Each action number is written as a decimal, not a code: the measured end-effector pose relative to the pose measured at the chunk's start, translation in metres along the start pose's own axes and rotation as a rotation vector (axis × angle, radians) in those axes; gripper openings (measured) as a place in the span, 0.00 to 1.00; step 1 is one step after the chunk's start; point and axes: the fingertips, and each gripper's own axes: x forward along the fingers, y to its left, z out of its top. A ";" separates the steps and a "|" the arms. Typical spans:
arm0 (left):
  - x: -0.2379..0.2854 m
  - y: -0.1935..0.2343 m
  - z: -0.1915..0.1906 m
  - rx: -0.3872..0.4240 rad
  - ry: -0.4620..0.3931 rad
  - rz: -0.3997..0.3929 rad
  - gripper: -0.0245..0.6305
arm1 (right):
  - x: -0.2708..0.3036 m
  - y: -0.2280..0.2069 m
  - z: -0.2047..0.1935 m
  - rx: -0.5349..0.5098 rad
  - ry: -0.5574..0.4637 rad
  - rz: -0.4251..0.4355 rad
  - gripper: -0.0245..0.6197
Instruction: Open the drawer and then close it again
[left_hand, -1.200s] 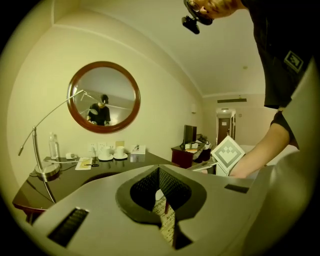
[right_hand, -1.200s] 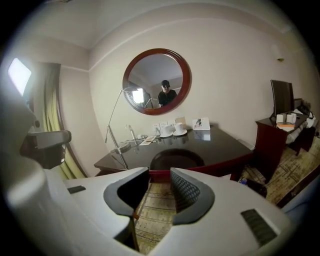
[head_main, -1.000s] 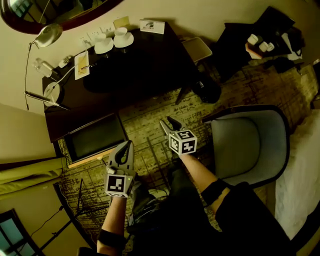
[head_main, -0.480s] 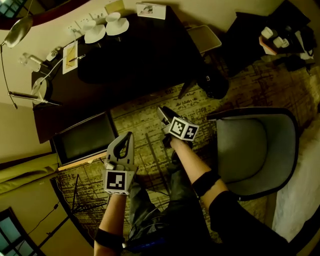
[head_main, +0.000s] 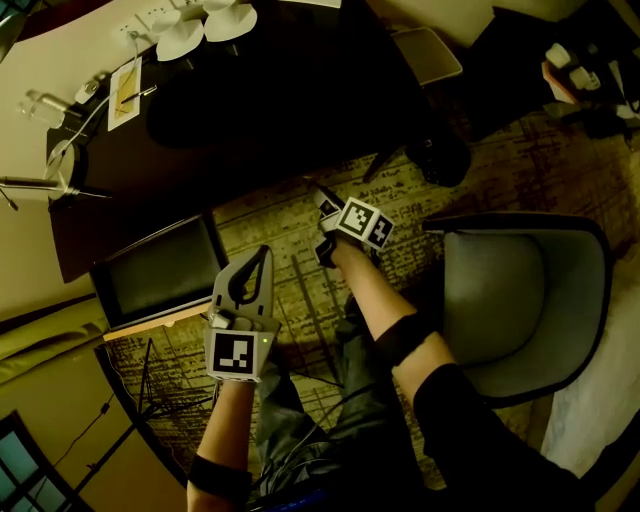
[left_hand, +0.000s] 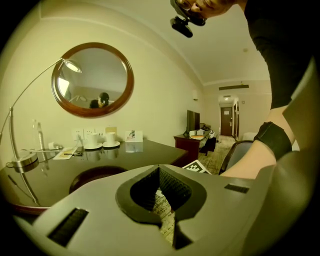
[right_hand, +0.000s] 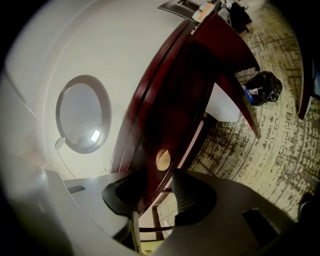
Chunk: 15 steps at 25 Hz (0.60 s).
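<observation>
Left gripper (head_main: 258, 262): jaws pressed together, nothing between; held low over patterned carpet (head_main: 290, 240), short of desk (head_main: 300, 90).
Right gripper (right_hand: 159, 192): jaws wide, empty, rolled sideways, aimed at drawer (right_hand: 172, 115).
Drawer: appeared closed in dark red desk front; round brass knob (right_hand: 163, 159) just beyond jaw tips, in line with gap, untouched.
Marker cube (head_main: 365, 222): black-and-white square patterns.
Desktop, farther: white cups (left_hand: 100, 142); folded card (left_hand: 134, 135), print too small to read.
Wall: round mirror (left_hand: 92, 80).

cups (head_main: 228, 20) on desk (head_main: 290, 100), armchair (head_main: 520, 300) right of desk
</observation>
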 end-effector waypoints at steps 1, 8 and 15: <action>0.001 0.001 -0.001 -0.002 -0.001 0.002 0.04 | 0.003 -0.001 0.000 0.014 0.003 0.003 0.30; 0.008 0.009 -0.010 -0.016 0.008 0.008 0.04 | 0.021 -0.009 0.003 0.063 0.013 0.002 0.27; 0.017 0.012 -0.017 -0.022 0.019 0.004 0.04 | 0.034 -0.010 0.008 0.086 -0.012 0.022 0.24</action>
